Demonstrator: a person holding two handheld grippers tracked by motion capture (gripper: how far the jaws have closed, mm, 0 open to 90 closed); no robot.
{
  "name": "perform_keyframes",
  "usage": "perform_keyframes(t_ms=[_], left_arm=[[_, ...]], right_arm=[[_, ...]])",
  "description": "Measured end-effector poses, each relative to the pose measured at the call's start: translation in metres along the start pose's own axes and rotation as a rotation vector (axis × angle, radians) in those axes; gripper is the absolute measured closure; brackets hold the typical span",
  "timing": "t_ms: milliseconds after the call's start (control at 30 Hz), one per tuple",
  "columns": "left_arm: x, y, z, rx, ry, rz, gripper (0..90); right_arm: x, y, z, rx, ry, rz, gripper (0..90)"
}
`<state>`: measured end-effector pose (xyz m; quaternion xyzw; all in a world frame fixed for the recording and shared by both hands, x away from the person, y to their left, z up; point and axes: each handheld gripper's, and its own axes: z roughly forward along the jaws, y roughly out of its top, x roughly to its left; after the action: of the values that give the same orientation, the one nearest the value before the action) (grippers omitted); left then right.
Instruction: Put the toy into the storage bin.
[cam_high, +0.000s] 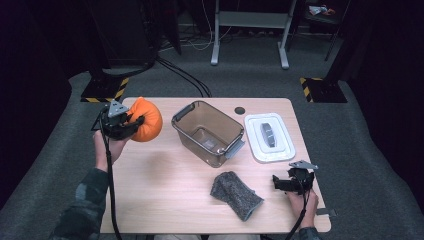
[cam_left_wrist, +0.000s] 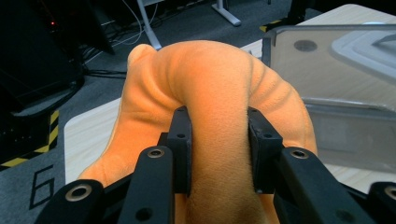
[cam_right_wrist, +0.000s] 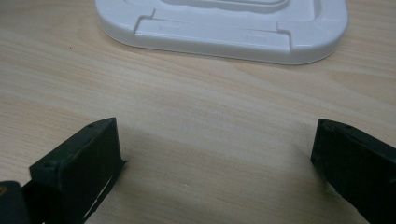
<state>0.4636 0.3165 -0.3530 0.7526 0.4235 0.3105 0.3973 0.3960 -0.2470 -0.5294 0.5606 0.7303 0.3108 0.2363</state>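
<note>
High view, left gripper: pinched on an orange plush toy, lifted over the table's left edge.
Bin: open, mid-table, lid beside it.
Right gripper: jaws wide, empty.
Risk: soft fabric may slip from the narrow pinch.

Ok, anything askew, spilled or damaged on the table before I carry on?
Nothing spilled or broken. The clear bin sits skewed to the table edge, with its white lid off beside it. The left gripper squeezes the orange plush into deep folds, which looks like normal softness. The grey cloth lies crumpled near the open right gripper.
</note>
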Motion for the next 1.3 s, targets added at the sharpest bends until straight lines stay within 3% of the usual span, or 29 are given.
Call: perform_keyframes(t_ms=[767,1300], left_arm=[[-0.017,0.045,0.014,-0.027,-0.028,0.042,67.5],[-0.043,0.069,0.033,-0.042,-0.071,0.084,67.4]], right_arm=[[0.0,0.0,0.0,-0.001,0.0,-0.002,0.7],[-0.001,0.0,0.0,-0.002,0.001,-0.004,0.7]])
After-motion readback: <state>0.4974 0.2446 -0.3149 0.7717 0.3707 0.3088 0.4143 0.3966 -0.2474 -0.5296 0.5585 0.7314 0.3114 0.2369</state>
